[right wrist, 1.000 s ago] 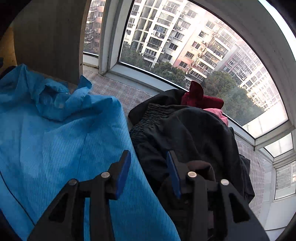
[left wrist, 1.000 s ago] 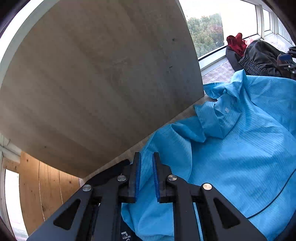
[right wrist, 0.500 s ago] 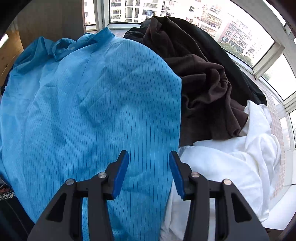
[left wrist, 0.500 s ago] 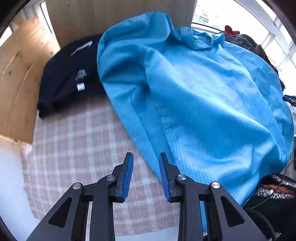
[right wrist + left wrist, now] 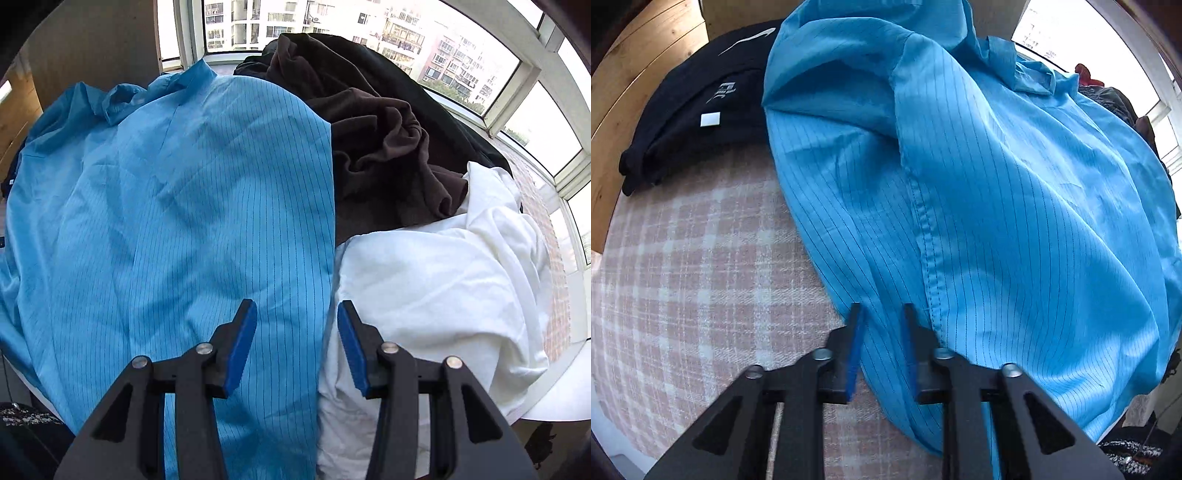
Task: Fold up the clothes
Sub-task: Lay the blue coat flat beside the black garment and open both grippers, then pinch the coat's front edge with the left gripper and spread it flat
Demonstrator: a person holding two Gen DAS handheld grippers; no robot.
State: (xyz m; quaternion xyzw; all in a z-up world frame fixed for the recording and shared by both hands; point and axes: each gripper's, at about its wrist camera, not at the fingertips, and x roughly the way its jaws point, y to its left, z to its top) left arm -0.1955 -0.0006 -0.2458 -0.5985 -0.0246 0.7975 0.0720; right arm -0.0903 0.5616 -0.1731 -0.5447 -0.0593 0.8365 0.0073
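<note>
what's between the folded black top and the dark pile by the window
The blue striped shirt lies spread between the black top and the dark pile, across both wrist views.

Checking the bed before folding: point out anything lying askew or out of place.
The blue pinstriped shirt lies rumpled and crooked, its upper part over the folded black garment and its right edge over the brown garment and white garment. Both are heaped unfolded.
</note>
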